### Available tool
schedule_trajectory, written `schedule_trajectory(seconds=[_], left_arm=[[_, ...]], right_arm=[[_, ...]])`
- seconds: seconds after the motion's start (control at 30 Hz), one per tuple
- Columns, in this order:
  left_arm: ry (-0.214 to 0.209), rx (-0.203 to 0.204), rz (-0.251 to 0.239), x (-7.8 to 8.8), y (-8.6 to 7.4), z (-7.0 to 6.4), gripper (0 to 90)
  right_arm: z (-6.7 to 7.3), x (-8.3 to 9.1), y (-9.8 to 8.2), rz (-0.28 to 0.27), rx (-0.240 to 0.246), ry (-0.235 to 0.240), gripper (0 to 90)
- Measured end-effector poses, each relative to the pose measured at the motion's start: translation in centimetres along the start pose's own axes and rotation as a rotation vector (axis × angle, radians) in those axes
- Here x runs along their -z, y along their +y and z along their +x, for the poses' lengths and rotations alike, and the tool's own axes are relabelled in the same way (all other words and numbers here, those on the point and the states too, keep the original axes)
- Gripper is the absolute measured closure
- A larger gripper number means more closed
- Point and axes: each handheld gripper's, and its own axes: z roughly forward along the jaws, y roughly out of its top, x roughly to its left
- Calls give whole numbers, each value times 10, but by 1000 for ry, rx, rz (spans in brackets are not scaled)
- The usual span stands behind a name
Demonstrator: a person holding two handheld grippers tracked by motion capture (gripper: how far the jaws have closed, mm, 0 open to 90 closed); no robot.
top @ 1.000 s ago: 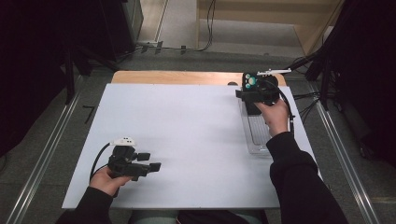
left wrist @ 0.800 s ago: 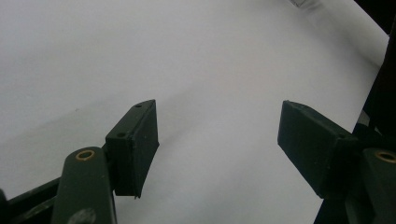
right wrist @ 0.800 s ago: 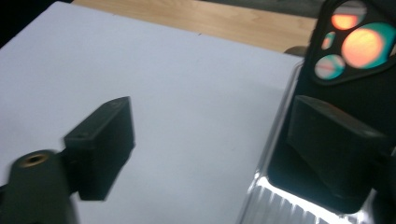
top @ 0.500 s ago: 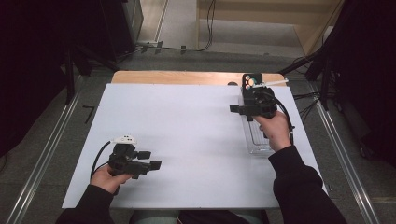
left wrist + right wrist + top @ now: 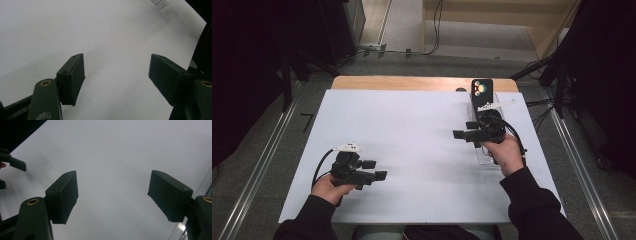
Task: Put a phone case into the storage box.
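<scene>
High view: a clear plastic tray (image 5: 484,152) lies at about 3 o'clock on the white table (image 5: 412,150), partly under the right hand (image 5: 507,155). A black phone-like device (image 5: 482,95) stands at its far end, with a thin white stick (image 5: 498,105) just beside it. The right gripper (image 5: 460,135) has its jaws spread with nothing between them; they have just been closing partway. The left gripper (image 5: 380,175), at 7 o'clock, is spread and empty too. Judgement: the tray looks light, rigid and slick, so pinch a side wall, not the floor.
</scene>
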Motion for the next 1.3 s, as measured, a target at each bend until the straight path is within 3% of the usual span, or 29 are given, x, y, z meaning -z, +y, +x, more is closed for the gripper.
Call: schedule_trajectory(seconds=[0.23,0.7,1.03,1.3], left_arm=[[-13,-1,2,0,0,1,293],[-24,-14,15,-3,0,-4,292],[-32,-31,24,-2,-4,-8,292],[-39,-36,26,0,-7,-10,275]], right_arm=[[10,0,-16,38,40,8,222],[29,10,-52,37,121,32,222],[28,15,-73,31,134,42,220],[24,24,-91,42,142,23,219]])
